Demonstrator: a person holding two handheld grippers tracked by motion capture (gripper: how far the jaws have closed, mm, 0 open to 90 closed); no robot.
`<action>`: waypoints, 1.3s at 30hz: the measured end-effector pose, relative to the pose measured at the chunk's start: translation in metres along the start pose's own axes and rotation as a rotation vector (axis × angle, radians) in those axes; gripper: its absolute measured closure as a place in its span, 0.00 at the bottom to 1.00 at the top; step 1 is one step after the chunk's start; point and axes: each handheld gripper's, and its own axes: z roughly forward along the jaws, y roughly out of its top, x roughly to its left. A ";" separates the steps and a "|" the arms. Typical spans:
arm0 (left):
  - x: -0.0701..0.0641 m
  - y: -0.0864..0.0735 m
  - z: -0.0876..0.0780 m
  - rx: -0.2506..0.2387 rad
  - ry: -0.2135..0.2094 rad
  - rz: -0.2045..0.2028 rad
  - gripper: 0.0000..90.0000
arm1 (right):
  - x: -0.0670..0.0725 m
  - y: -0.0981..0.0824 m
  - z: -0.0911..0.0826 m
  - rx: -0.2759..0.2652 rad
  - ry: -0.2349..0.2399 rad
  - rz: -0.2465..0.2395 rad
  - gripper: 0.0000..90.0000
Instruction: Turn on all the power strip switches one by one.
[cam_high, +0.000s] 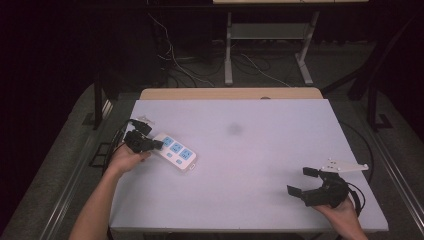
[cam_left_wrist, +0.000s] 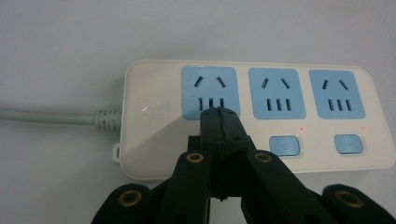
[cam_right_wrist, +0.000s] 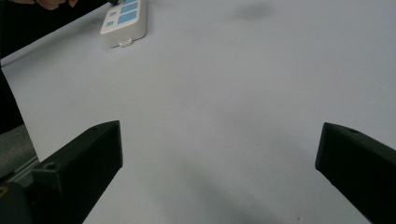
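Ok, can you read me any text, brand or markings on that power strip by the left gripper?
Power strip: embossed triangle mark with small lettering beside the first blue socket, too faint to read.
Switch buttons: faint symbols, unreadable.
No other legible words or numbers; two small red indicator lights only.

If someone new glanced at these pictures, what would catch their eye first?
Probably the white power strip with three blue sockets near the table's left edge, where the left gripper, jaws shut, presses its tip on the strip's cord end. The right gripper rests open on the bare table at the near right.
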 end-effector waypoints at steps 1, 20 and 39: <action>0.000 0.000 0.000 0.003 0.001 0.000 1.00 | 0.000 0.000 0.000 -0.001 -0.001 0.001 0.01; -0.008 0.003 0.001 0.028 0.057 0.031 1.00 | 0.000 0.001 0.000 -0.001 -0.001 -0.001 0.01; -0.014 -0.001 -0.041 -0.122 0.071 -0.033 0.77 | 0.001 0.001 -0.001 -0.012 0.002 -0.002 0.01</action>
